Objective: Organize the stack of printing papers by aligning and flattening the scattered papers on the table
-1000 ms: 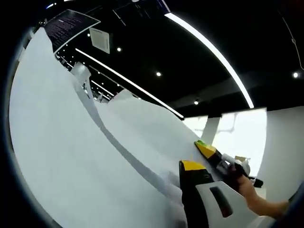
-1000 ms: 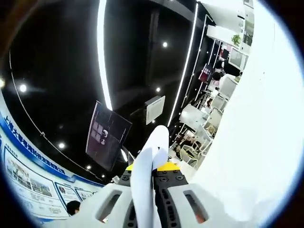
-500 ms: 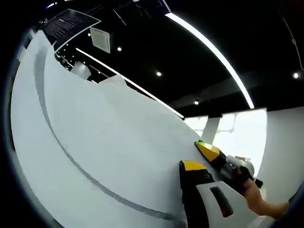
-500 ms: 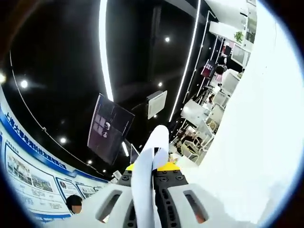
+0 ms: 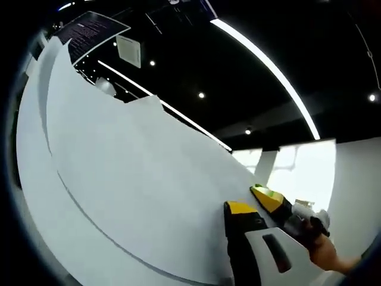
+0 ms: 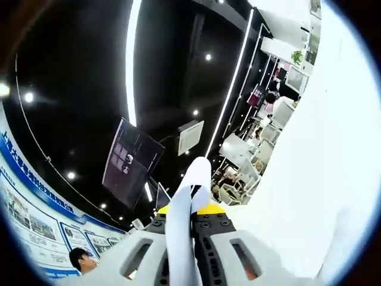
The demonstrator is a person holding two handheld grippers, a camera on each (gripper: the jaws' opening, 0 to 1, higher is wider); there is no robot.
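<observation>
The stack of white printing papers (image 5: 137,190) is held up in the air against the dark ceiling, its sheets fanned slightly at the top left corner. My left gripper (image 5: 231,210) grips its lower edge; one black jaw with a yellow tip shows, and the sheets hide the other. My right gripper (image 5: 268,198) holds the same edge just to the right, with a hand (image 5: 326,255) behind it. In the right gripper view, my right gripper (image 6: 191,208) is shut on a thin bundle of paper edges (image 6: 189,196), and the paper stack (image 6: 321,179) spreads out to the right.
Long ceiling light strips (image 5: 268,62) run overhead, with a hanging dark screen (image 6: 131,161) and a square ceiling unit (image 6: 189,136). Desks and chairs (image 6: 238,173) stand in the background. A person (image 6: 80,259) stands by a blue wall poster at lower left.
The sheets have slid closer together and lie flatter; the shadowed gap between them has moved down and left. The right gripper and its hand sit slightly lower right in the left gripper view.
</observation>
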